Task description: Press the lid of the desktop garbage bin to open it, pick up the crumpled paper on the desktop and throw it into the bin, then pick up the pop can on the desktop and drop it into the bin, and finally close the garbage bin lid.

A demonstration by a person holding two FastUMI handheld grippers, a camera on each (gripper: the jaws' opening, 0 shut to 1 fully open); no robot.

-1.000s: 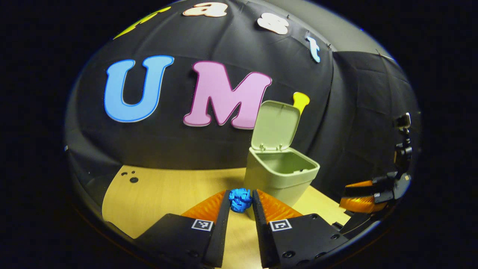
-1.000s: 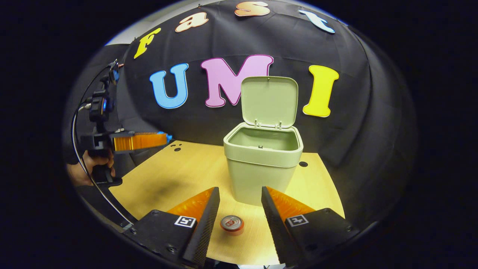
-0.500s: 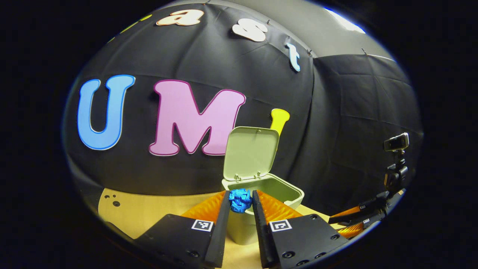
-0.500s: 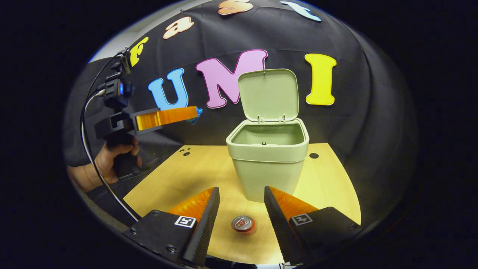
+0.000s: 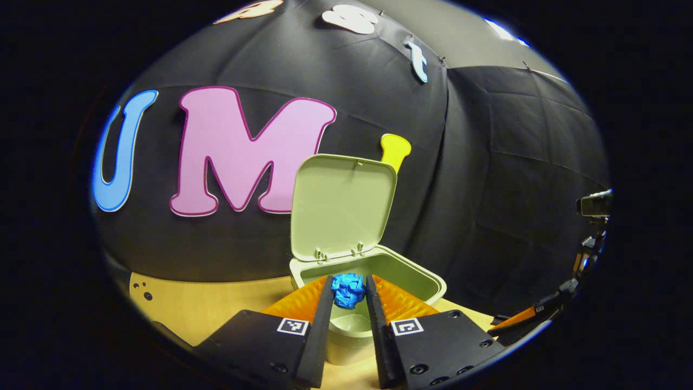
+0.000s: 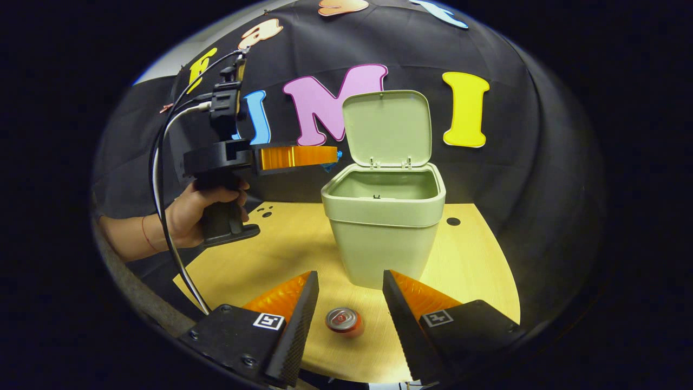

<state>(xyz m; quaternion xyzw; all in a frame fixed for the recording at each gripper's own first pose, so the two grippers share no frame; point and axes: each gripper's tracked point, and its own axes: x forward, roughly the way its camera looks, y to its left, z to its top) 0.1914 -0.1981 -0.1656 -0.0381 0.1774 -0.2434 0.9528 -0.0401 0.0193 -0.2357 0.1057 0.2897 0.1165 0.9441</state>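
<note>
While the left gripper (image 5: 349, 292) squeezed the paper (image 5: 348, 289) over the open bin (image 6: 383, 206), the ball looked light and squashy. Right gripper (image 6: 346, 298) hung wide open, holding nothing, above the can (image 6: 342, 320), probably thin and slippery; grab its sides.

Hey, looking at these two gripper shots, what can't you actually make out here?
- Floor of the open pale green plastic bin: hidden by its own walls in the right gripper view, and by the left gripper in the left gripper view.
- Crumpled blue paper ball: in the right gripper view only a sliver shows past that gripper's finger.
- Red pop can: just its top shows; label too small.
- Right gripper: no contact with the can is visible.
</note>
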